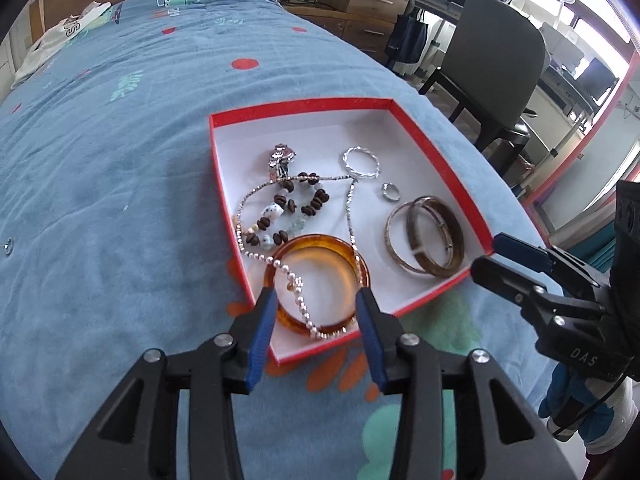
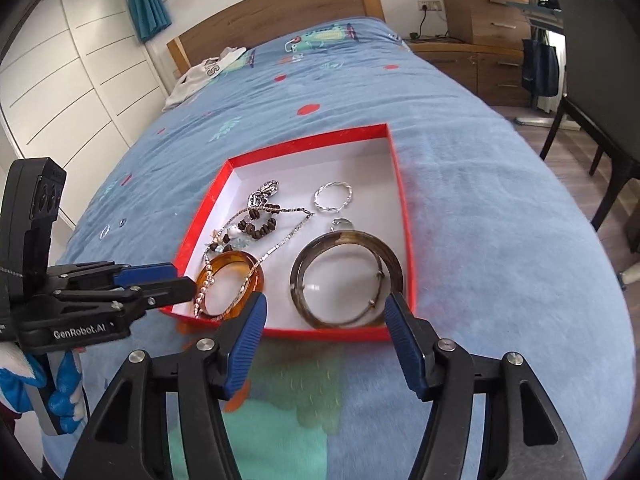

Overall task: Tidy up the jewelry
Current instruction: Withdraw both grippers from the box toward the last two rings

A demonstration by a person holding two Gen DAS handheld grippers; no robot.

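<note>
A red box [image 1: 304,106] with a white inside lies on the bed and holds jewelry. In it are an amber bangle [image 1: 288,246] with a pearl strand [image 1: 299,300] over it, a brown bead bracelet [image 1: 288,204], a silver chain [image 1: 351,216], a twisted silver bangle [image 1: 360,162], a small ring [image 1: 390,192], a watch [image 1: 282,158] and two brown bangles [image 1: 434,236]. My left gripper [image 1: 316,304] is open and empty, just above the amber bangle. My right gripper [image 2: 324,304] is open and empty, at the box's near edge [image 2: 320,334] by the brown bangles [image 2: 346,278].
The box sits on a blue patterned bedspread [image 1: 120,160]. White clothing [image 1: 60,36] lies near the wooden headboard [image 2: 280,12]. A dark chair [image 1: 496,64] and wooden drawers [image 2: 488,20] stand beside the bed. The right gripper shows in the left wrist view [image 1: 486,256].
</note>
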